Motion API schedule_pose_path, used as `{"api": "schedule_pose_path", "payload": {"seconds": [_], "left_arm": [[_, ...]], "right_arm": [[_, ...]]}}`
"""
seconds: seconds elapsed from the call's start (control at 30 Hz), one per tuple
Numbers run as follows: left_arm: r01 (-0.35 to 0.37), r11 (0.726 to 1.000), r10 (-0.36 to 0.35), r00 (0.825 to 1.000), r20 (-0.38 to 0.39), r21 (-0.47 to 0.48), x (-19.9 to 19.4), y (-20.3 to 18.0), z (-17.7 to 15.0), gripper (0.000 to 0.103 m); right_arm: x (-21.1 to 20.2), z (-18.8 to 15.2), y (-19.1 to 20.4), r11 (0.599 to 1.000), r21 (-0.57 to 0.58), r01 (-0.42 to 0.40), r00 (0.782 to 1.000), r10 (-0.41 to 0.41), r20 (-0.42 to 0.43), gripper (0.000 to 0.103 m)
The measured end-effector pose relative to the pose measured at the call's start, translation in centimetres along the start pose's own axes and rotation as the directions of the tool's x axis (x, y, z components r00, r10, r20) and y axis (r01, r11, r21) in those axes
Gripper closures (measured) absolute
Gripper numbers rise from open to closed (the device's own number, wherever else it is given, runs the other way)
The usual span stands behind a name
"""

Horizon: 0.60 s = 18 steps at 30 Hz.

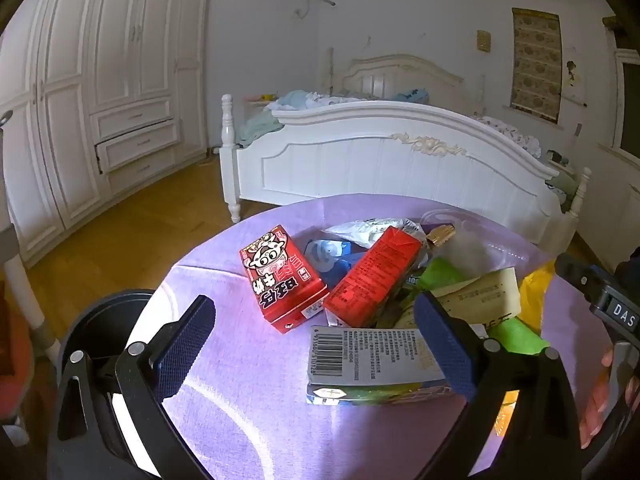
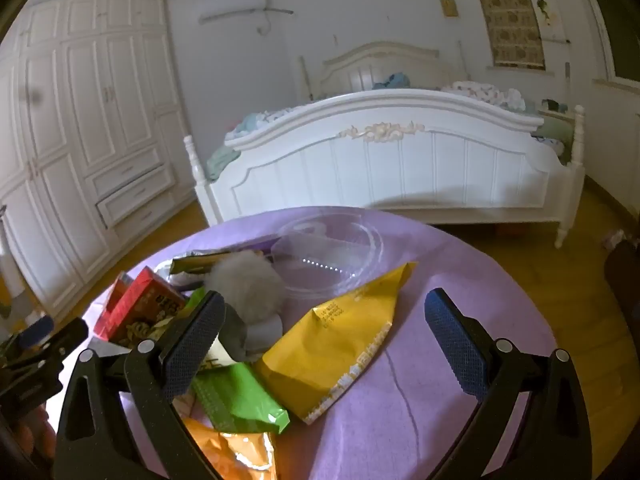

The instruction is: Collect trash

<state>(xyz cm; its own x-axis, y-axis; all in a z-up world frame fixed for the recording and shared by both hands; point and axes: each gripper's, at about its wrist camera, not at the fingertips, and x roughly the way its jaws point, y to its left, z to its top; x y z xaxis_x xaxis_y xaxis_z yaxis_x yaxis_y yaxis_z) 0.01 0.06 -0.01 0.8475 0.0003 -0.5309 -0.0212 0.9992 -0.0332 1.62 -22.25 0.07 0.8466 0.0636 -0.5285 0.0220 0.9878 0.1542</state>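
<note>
A pile of trash lies on a round table with a purple cloth (image 1: 240,380). In the left wrist view I see two red cartons (image 1: 282,280) (image 1: 370,280) and a box with a barcode (image 1: 372,364). My left gripper (image 1: 316,340) is open and empty above the cloth, near that box. In the right wrist view a yellow bag (image 2: 336,348), a green wrapper (image 2: 236,396), a grey fluffy ball (image 2: 246,284) and a clear plastic lid (image 2: 328,252) lie on the cloth (image 2: 440,380). My right gripper (image 2: 324,344) is open and empty over the yellow bag.
A dark round bin (image 1: 104,320) stands by the table's left edge. A white bed (image 1: 380,160) stands behind the table and a white wardrobe (image 1: 92,100) lines the left wall. The floor is wood. The right gripper shows at the edge of the left wrist view (image 1: 600,296).
</note>
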Motion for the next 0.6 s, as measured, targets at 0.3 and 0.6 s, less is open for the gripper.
{"api": "schedule_pose_path", "payload": {"seconds": [0.3,0.6], "left_arm": [[0.0,1.0,0.0,1.0,0.001,0.001,-0.07,0.59,-0.33,0.005],[0.001,1.0,-0.001,1.0,0.001,0.002,0.13,0.68,-0.17,0.005]], "right_arm": [[0.11,0.01,0.0,1.0,0.0,0.001,1.0,-0.001,0.0,0.004],[0.12,0.03,0.05,1.0,0.001,0.001,1.0,-0.001,-0.001,0.004]]}}
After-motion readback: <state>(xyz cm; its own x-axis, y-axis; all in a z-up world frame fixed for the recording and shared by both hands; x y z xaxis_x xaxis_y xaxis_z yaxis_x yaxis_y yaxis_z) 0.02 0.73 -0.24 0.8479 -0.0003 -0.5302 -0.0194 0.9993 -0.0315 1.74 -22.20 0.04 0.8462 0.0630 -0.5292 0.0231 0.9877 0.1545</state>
